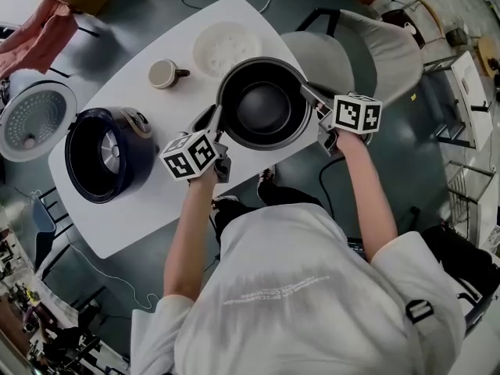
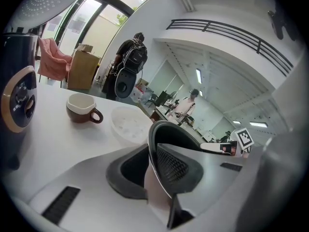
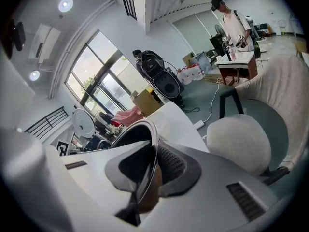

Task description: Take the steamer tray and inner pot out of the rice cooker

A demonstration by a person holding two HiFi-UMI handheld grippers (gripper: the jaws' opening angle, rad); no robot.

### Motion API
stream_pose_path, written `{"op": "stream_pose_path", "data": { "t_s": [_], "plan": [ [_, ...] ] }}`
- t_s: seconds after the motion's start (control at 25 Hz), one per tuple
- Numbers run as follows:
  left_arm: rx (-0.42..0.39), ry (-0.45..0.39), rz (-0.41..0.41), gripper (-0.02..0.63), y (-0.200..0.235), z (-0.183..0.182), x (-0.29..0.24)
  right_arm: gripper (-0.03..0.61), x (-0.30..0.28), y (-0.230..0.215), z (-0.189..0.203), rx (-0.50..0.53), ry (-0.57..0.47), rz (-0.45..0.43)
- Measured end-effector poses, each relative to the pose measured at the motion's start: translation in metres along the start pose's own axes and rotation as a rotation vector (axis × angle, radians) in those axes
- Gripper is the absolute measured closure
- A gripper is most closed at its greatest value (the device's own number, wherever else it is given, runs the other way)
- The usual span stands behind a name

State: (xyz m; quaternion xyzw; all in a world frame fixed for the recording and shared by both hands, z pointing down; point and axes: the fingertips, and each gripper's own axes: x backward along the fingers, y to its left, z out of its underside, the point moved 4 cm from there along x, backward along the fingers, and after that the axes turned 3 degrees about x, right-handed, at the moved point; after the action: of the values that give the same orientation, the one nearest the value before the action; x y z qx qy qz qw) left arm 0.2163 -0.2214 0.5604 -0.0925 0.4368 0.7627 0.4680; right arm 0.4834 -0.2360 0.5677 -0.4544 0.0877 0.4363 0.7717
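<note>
- Left hand-held gripper (image 1: 215,123): jaws nearly together, clamped on the left rim of the pot (image 1: 262,104). Its own view shows the thin metal rim (image 2: 159,129) standing between the two pads, one pad inside the wall and one outside.
- Right hand-held gripper (image 1: 310,97): jaws likewise narrowly set and gripping the opposite rim of the same pot. Its own view shows the rim (image 3: 137,129) pinched between the pads.
- Pot: dark, round, empty and out of the rice cooker (image 1: 101,155). It is carried upright between the two grippers over the near edge of the white table (image 1: 141,209). Whether its base touches the table cannot be told.
- Rice cooker: stands on the left part of the table, well apart from the pot. Its lid (image 1: 35,119) is swung open to the left and its cavity is dark.
- Shallow white round tray (image 1: 226,47): lies flat on the table just beyond the pot, outside the cooker.
- Cup (image 1: 164,73): brown with a pale inside, upright on the table between the cooker and the tray, its handle pointing right.
- Chair (image 1: 344,49): pale and padded, beside the table's right end.
</note>
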Motion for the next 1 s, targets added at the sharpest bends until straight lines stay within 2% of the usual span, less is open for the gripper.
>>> {"op": "stream_pose_path", "data": {
  "t_s": [0.4, 0.64, 0.72, 0.8, 1.0],
  "plan": [
    [-0.021, -0.015, 0.01, 0.537, 0.006, -0.023, -0.014, 0.515, -0.025, -0.001, -0.032, 0.049, -0.04, 0.04],
    [-0.054, 0.006, -0.033, 0.536, 0.006, -0.026, -0.022, 0.514, -0.037, -0.005, -0.043, 0.086, -0.039, 0.104],
    [-0.081, -0.015, -0.036, 0.516, 0.005, -0.029, -0.017, 0.51, -0.038, -0.004, -0.044, 0.114, -0.037, 0.109],
    [-0.105, -0.051, -0.033, 0.509, 0.006, -0.034, -0.008, 0.463, -0.035, -0.003, -0.045, 0.162, -0.045, 0.124],
    [-0.182, -0.108, -0.041, 0.509, 0.014, -0.05, 0.021, 0.463, -0.009, 0.001, -0.056, 0.295, -0.108, 0.212]
  ]
}}
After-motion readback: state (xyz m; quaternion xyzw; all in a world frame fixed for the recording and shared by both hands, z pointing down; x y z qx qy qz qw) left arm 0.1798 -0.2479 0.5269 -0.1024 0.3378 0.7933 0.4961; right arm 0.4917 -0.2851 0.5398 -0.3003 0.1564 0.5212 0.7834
